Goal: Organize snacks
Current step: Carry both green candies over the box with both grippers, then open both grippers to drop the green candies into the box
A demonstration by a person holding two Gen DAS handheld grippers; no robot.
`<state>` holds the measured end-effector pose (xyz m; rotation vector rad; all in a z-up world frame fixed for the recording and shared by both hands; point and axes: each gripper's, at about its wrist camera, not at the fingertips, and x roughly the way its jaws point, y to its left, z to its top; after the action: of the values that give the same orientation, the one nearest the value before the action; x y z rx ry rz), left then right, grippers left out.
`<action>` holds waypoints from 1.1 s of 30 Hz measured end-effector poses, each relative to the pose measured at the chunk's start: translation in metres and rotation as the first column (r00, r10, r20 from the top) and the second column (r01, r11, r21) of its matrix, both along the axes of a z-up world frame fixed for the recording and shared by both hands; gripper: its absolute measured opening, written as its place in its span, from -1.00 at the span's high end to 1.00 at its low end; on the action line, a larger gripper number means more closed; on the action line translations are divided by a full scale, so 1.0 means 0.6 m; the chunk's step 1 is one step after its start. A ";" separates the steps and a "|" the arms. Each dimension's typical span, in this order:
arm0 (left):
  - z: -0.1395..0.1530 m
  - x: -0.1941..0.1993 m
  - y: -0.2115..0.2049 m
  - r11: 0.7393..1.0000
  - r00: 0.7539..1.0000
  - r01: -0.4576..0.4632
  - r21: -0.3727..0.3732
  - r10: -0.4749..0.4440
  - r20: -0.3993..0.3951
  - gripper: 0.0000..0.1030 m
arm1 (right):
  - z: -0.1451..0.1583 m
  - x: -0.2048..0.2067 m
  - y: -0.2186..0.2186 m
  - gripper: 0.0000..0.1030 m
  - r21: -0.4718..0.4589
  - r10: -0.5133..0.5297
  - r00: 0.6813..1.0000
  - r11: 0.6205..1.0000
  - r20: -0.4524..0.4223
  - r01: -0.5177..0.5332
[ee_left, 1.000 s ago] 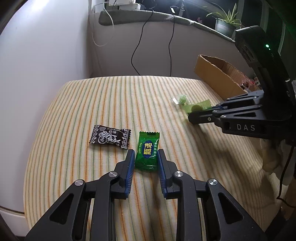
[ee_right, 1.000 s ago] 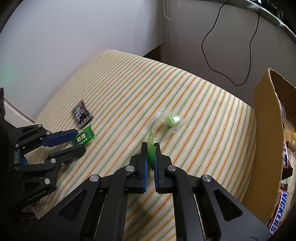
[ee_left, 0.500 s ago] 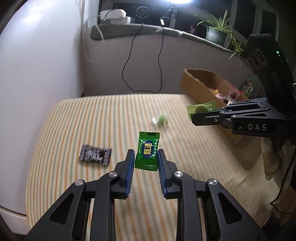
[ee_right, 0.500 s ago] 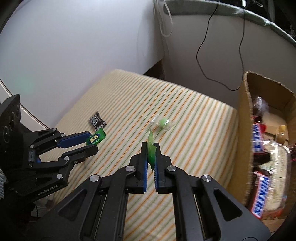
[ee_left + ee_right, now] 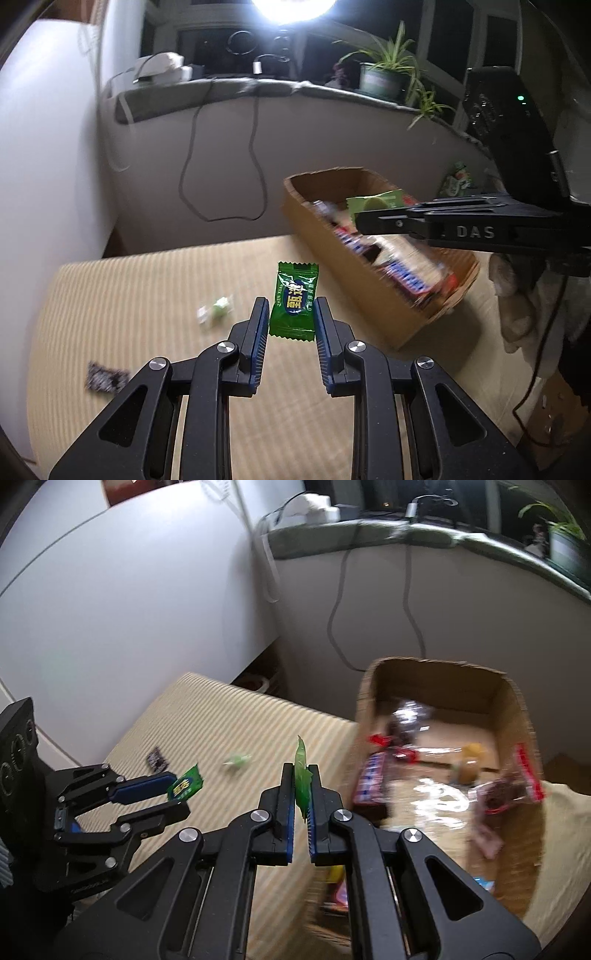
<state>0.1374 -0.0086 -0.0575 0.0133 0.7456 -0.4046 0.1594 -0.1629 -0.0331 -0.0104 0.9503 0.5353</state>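
Green candy wrapper (image 5: 294, 300): glossy printed plastic film. Pale green wrapper (image 5: 302, 775): thin translucent film. Box (image 5: 391, 314): matt brown corrugated cardboard, rough torn rim. Table cover (image 5: 147, 295): ribbed striped cloth, matt. Left gripper (image 5: 289, 314): matt black plastic, ridged blue pads, bright metal screws. Black wrapper (image 5: 106, 378): blurred, finish unclear.

Box snacks (image 5: 436, 786) blurred, perhaps chocolate bars.

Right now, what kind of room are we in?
Probably a lived-in room at home: a striped cloth-covered surface, potted plants on a window ledge with trailing cables, and a cardboard box of snacks.
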 end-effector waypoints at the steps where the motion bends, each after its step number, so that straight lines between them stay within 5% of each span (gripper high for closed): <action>1: 0.003 0.004 -0.014 1.000 1.000 0.011 0.000 -0.011 0.004 0.56 | 0.004 0.004 -0.016 0.90 -0.002 -0.009 1.000 1.000 0.003 0.009; 13: 0.012 0.041 -0.129 0.996 0.996 0.089 0.003 -0.089 0.010 0.56 | 0.000 0.066 -0.132 0.90 0.012 -0.112 0.994 0.994 -0.010 0.112; 33: 0.010 0.049 -0.197 0.990 0.990 0.142 0.018 -0.143 0.010 0.54 | -0.020 0.079 -0.172 0.90 0.006 -0.145 0.989 0.989 -0.027 0.145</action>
<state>0.1667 -0.1267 -0.0515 0.0855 0.7390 -0.5340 0.2069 -0.2660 -0.0449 0.0729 0.9661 0.4054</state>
